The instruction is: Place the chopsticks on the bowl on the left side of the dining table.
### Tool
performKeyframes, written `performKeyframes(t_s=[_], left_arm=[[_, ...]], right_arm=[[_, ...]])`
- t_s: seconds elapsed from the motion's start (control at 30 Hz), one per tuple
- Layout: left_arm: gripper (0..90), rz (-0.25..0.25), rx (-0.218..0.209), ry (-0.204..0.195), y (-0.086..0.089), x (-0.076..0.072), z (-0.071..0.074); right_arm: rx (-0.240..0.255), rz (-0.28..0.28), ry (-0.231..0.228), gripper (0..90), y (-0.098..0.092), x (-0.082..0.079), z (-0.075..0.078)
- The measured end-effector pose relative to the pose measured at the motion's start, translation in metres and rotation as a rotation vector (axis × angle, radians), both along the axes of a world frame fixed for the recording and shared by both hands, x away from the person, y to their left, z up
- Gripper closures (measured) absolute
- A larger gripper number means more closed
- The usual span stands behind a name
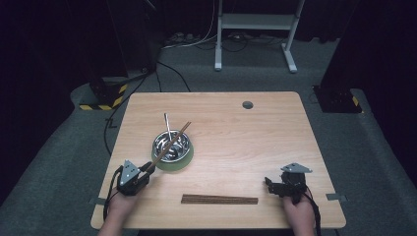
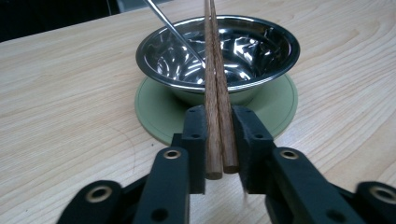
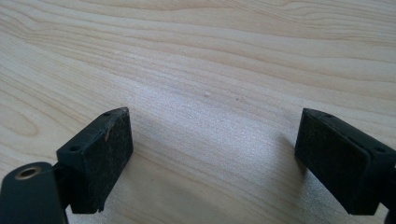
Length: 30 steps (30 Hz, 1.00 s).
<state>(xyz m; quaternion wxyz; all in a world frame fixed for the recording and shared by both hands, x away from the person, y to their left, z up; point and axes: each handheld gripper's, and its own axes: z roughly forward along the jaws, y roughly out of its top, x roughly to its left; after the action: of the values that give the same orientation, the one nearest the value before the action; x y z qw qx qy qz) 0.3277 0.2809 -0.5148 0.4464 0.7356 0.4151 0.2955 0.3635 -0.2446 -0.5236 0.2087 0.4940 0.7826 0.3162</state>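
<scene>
Beside the bowl, chopsticks are clamped in the left gripper, tips resting across the rim.
If tilted unevenly, the pair could be crossed or slipped; the right gripper is held apart over bare worktop.

Second pair of chopsticks near the front edge of wooden table; round hole at back
</scene>
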Motion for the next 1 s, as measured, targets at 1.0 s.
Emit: performKeyframes(t_s=[1.0], left_arm=[[75.9,-0.158,-0.003,-0.007,-0.021,-0.01,0.0]], right_arm=[[0.0,0.0,0.0,10.9,0.0,0.0,0.0]])
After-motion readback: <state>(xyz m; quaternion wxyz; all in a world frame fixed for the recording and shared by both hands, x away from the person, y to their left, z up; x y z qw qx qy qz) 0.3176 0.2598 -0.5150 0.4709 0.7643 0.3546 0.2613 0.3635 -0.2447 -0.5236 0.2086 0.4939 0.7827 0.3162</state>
